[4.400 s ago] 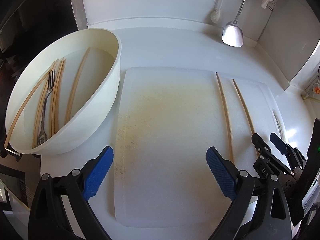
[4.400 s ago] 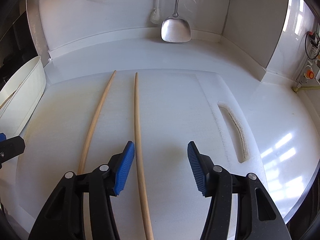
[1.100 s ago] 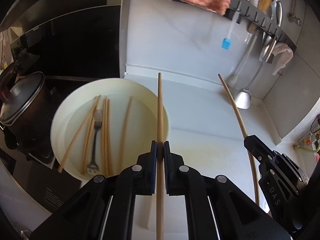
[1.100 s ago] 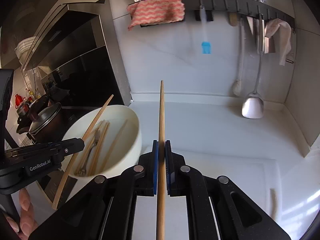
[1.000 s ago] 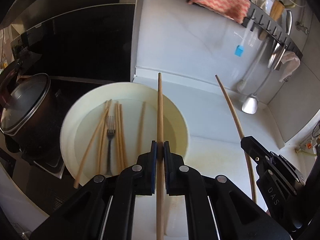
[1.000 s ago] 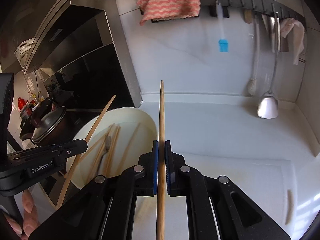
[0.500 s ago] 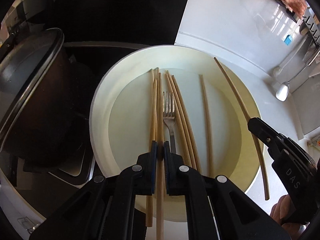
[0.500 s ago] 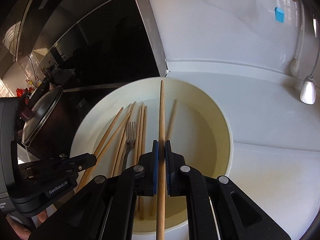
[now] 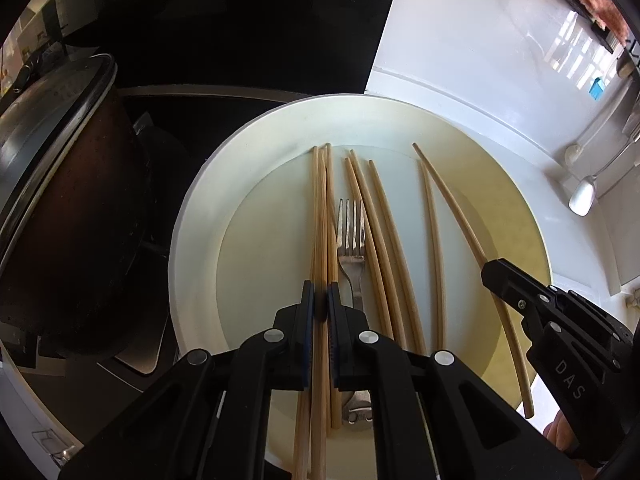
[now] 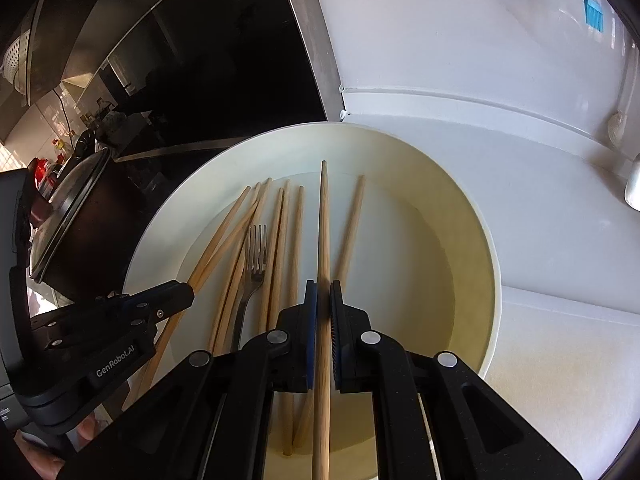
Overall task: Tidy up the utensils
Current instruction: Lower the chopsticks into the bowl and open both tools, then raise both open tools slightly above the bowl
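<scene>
A wide cream bowl [image 9: 192, 248] [image 10: 472, 216] holds several wooden chopsticks and a metal fork [image 9: 352, 240] [image 10: 256, 252]. My left gripper [image 9: 318, 308] is shut on a chopstick [image 9: 320, 208] that points down into the bowl among the others at its left. My right gripper [image 10: 323, 300] is shut on a second chopstick [image 10: 324, 216], its tip low over the bowl's middle. In the left wrist view the right gripper [image 9: 492, 274] shows at the right with its chopstick [image 9: 460, 216] slanting across the bowl. In the right wrist view the left gripper [image 10: 184, 292] is at lower left.
A dark pot with a glass lid [image 9: 56, 128] [image 10: 68, 200] stands on the black hob left of the bowl. A white cutting board [image 10: 560, 360] lies to the bowl's right on the white counter. A ladle [image 9: 582, 196] hangs at the back wall. A person's fingers [image 10: 36, 460] show at lower left.
Both grippers, each holding its chopstick, have come down and leftward from over the cutting board to low over the bowl, tilting steeper. The chopstick tips now reach in among the utensils.
</scene>
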{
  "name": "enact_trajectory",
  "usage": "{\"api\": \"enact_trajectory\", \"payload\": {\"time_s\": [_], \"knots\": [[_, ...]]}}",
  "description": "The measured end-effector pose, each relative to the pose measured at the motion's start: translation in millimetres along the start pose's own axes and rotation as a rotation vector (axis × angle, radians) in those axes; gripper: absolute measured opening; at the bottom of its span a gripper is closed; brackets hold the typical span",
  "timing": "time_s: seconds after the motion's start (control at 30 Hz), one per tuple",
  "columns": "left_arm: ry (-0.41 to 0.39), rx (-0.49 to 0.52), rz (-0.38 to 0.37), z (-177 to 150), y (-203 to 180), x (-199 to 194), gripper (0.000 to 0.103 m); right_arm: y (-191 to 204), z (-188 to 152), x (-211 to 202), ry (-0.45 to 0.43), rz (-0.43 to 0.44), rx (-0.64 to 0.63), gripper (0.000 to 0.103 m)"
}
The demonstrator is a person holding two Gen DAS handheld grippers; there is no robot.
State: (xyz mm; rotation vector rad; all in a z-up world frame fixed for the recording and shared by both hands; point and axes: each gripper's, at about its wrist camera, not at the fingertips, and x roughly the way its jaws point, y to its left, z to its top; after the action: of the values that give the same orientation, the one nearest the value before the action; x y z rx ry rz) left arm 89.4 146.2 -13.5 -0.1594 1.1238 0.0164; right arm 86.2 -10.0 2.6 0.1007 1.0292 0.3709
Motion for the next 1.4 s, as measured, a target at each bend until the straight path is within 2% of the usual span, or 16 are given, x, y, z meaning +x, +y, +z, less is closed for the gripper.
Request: {"api": "enact_trajectory", "payload": {"time_s": [0.13, 0.23, 0.53, 0.63, 0.67, 0.7, 0.77, 1.0, 1.13, 1.4], "knots": [[0.11, -0.053, -0.032, -2, 5, 30, 0.009, -1, 3, 4, 0.01, 0.002, 0.002, 0.006], [0.097, -0.042, -0.011, 1, 3, 33, 0.009, 1, 7, 8, 0.013, 0.002, -0.012, 0.006], [0.091, -0.036, -0.02, 25, -9, 34, 0.011, 0, 11, 17, 0.055, -0.008, -0.018, 0.007], [0.06, -0.043, -0.011, 33, -10, 21, 0.044, -4, 12, 8, 0.032, -0.032, -0.014, 0.022], [0.038, -0.047, -0.004, 34, -10, 14, 0.067, -6, 12, 4, 0.017, -0.036, -0.013, 0.031], [0.014, -0.054, 0.002, 35, -8, 6, 0.078, -8, 13, -1, 0.005, -0.035, -0.01, 0.035], [-0.021, -0.064, 0.006, 38, -6, -8, 0.079, -10, 13, -10, -0.015, -0.024, -0.01, 0.038], [-0.021, -0.136, 0.048, 35, 8, -35, 0.088, -17, 12, -37, -0.045, -0.018, 0.017, 0.046], [-0.023, -0.114, 0.106, 28, 2, -44, 0.09, -16, 11, -48, -0.046, -0.022, 0.013, 0.049], [-0.052, -0.068, 0.133, 15, -13, -63, 0.091, -9, 7, -71, -0.045, -0.03, -0.011, 0.054]]}}
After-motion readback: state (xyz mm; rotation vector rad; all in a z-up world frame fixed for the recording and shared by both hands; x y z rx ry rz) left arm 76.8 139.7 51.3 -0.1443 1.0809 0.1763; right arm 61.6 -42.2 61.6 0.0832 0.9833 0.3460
